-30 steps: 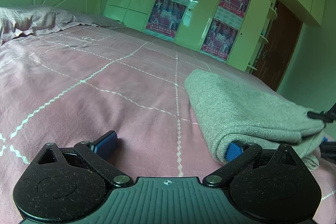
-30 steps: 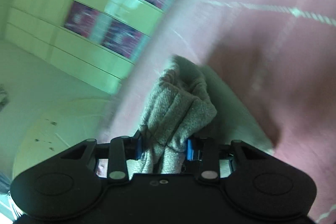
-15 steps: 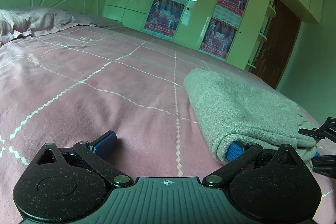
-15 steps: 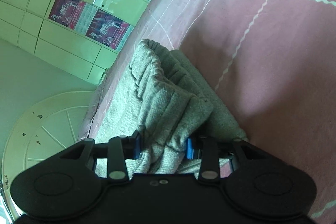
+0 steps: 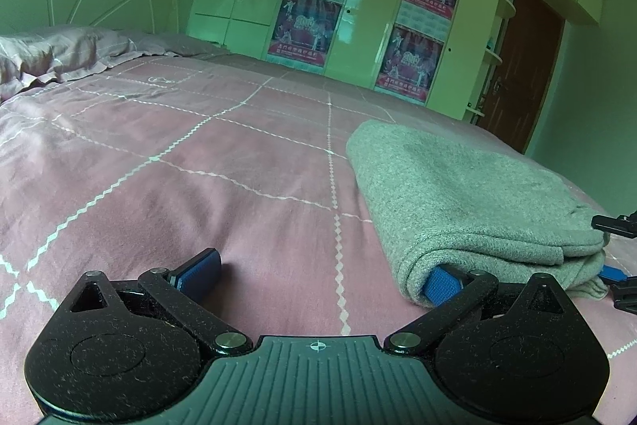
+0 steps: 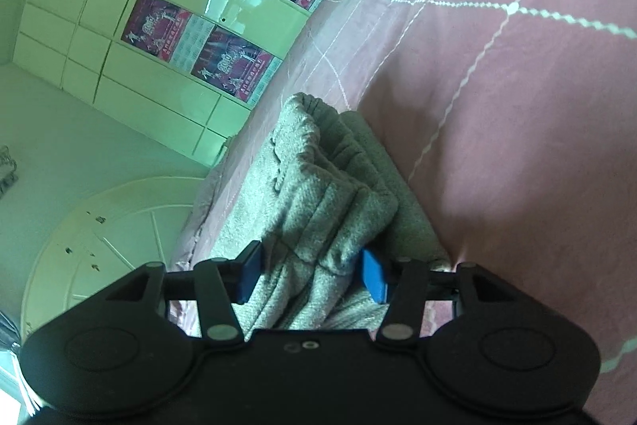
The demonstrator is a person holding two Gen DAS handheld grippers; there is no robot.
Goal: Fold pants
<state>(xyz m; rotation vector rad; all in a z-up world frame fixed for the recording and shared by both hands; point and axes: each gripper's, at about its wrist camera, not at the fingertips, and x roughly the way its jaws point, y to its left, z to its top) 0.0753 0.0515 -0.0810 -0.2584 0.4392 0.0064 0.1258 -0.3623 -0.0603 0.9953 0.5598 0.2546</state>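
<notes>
The grey pants (image 5: 458, 194) lie folded in a flat bundle on the pink bed (image 5: 199, 166). My left gripper (image 5: 318, 273) is open wide and low on the bed; its right finger (image 5: 440, 283) is tucked under the bundle's near fold, its left finger (image 5: 199, 267) rests on the sheet. My right gripper (image 6: 310, 275) is open, its blue pads standing on both sides of the bunched waistband end of the pants (image 6: 318, 202). The right gripper's tips also show at the right edge of the left wrist view (image 5: 615, 253).
A pillow (image 5: 51, 54) lies at the head of the bed, far left. A wardrobe with posters (image 5: 358, 18) and a brown door (image 5: 521, 66) stand beyond the bed. The bed's edge runs just right of the pants.
My right gripper lowered the waistband end onto the bed and its jaws have spread apart from the cloth. The left gripper has stayed in place.
</notes>
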